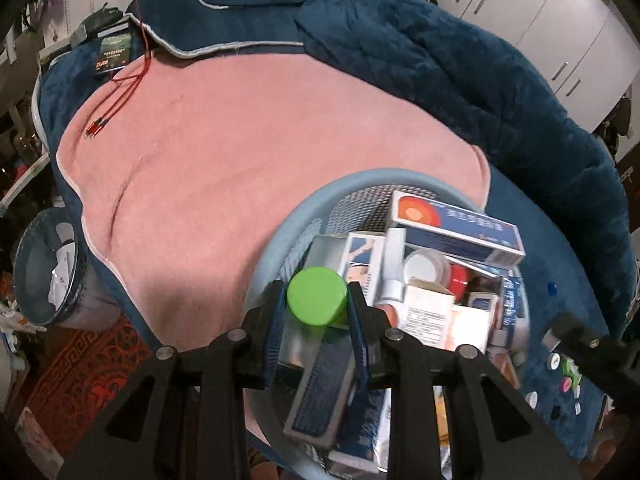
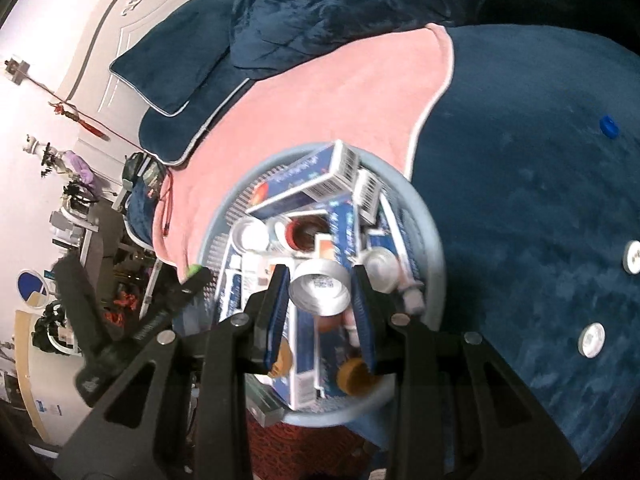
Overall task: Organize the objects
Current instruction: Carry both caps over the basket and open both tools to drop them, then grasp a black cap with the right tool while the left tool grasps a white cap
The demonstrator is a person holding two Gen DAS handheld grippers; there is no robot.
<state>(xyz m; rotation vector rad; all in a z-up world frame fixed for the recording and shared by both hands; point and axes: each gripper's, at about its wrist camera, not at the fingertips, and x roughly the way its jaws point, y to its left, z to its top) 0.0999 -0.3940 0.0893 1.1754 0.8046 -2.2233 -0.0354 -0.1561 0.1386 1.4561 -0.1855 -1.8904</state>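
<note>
Dark blue plush bedding (image 2: 520,200) covers the bed, with a pink blanket (image 1: 240,152) spread over its middle. Nearest, the left gripper (image 1: 317,300) pinches a green-capped bottle (image 1: 317,295) between its blue-padded fingers, held over the near-left rim of a round light-blue basket (image 1: 304,208). The right gripper (image 2: 320,296) holds a small silver tin (image 2: 320,290) between its fingers, above the same basket (image 2: 434,248).

That basket sits on the bedding at the pink blanket's edge, packed with blue-and-white medicine boxes (image 1: 456,228), a white-lidded jar (image 1: 425,266), a red lid (image 1: 458,278) and an orange cap (image 2: 354,376), piled loosely.

Just right of the basket, small white caps (image 2: 592,340) lie scattered on the bedding; a blue cap (image 2: 609,126) sits farther off. Across the pink blanket lies a red cable (image 1: 120,92), beside a dark box (image 1: 114,54) at the far corner. Left of the bed stands a waste bin (image 1: 50,266); white cupboards (image 1: 540,12) line the back.
</note>
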